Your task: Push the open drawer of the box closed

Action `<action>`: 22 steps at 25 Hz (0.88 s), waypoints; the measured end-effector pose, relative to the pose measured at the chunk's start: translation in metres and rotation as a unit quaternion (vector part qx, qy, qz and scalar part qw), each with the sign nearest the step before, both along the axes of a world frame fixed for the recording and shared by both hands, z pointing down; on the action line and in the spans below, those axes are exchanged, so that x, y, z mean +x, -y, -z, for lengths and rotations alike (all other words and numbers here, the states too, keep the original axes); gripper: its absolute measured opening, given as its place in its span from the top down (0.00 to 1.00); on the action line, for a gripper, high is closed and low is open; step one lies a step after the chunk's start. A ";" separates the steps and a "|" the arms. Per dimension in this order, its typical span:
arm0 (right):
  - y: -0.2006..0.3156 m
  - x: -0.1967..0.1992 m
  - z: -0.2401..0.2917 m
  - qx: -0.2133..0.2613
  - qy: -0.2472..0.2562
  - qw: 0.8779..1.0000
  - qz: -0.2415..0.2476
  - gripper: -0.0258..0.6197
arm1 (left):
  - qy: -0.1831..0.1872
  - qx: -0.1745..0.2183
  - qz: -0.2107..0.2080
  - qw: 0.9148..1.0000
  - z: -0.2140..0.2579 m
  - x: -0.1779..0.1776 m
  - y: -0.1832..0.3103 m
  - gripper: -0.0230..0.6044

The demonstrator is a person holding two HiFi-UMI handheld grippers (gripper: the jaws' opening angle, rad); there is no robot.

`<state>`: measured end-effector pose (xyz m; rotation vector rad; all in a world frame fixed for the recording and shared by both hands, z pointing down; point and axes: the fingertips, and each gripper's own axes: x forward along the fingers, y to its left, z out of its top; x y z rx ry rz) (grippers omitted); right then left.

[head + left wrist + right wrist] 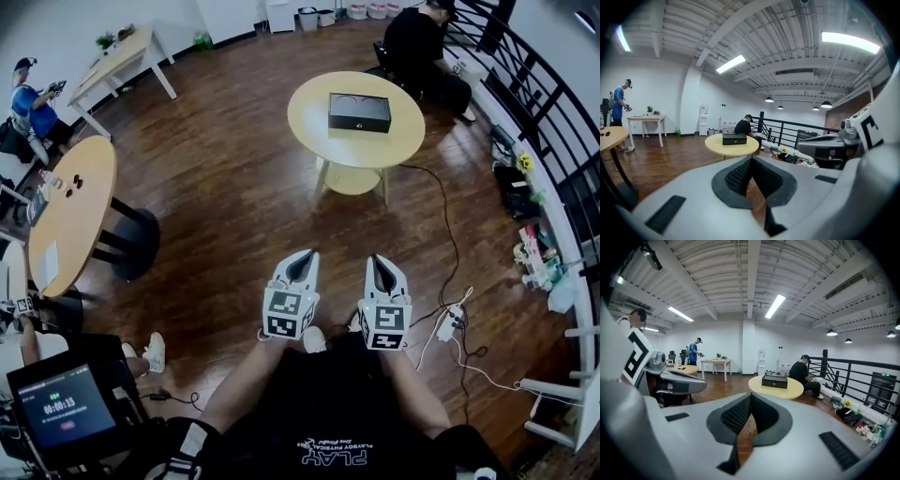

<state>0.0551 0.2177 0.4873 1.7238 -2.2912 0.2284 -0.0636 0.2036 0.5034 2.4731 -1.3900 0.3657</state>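
A black box point(359, 112) lies on a round light-wood table point(403, 127) far ahead across the wooden floor. From here I cannot tell how its drawer stands. My left gripper point(304, 256) and right gripper point(378, 262) are held side by side close to the body, both shut and holding nothing. The left gripper view has its shut gripper point(751, 162) pointing toward the distant box point(734, 138) on the table point(717, 146). The right gripper view shows the same for its gripper point(751, 399), with the box point(775, 381) on the table point(757, 386) well beyond it.
A power strip and cables point(446, 324) trail over the floor at right. An oval table point(70, 211) stands at left, a white table point(122, 56) at back left. A person point(422, 47) sits behind the round table by the black railing point(534, 94). A timer screen point(61, 408) is at lower left.
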 end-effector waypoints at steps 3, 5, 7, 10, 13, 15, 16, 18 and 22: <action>-0.004 -0.002 0.000 -0.002 -0.005 1.000 0.006 0.95 | -0.002 0.007 -0.002 1.000 0.006 0.002 -0.005 0.97; -0.007 0.000 0.000 -0.002 -0.010 1.000 0.007 0.95 | -0.003 0.013 -0.006 1.000 0.011 0.005 -0.008 0.97; -0.010 0.003 0.000 -0.001 -0.017 1.000 0.006 0.95 | -0.002 0.016 -0.008 1.000 0.014 0.010 -0.012 0.97; -0.011 0.005 0.002 0.003 -0.031 0.999 0.007 0.95 | -0.001 0.020 -0.007 1.000 0.018 0.014 -0.016 0.97; -0.012 0.008 0.013 0.014 -0.023 1.000 0.008 0.95 | 0.000 0.023 -0.005 1.000 0.024 0.022 -0.017 0.97; -0.013 0.013 0.017 0.020 -0.015 1.000 0.009 0.95 | 0.000 0.026 -0.005 1.000 0.026 0.029 -0.019 0.97; -0.013 0.015 0.018 0.022 -0.013 1.000 0.009 0.95 | 0.001 0.028 -0.004 1.000 0.027 0.031 -0.020 0.97; -0.013 0.019 0.016 0.023 -0.013 1.000 0.010 0.95 | 0.002 0.028 -0.002 1.000 0.026 0.033 -0.022 0.97; -0.014 0.021 0.018 0.034 -0.024 0.999 0.016 0.95 | 0.007 0.019 0.000 1.000 0.018 0.036 -0.024 0.97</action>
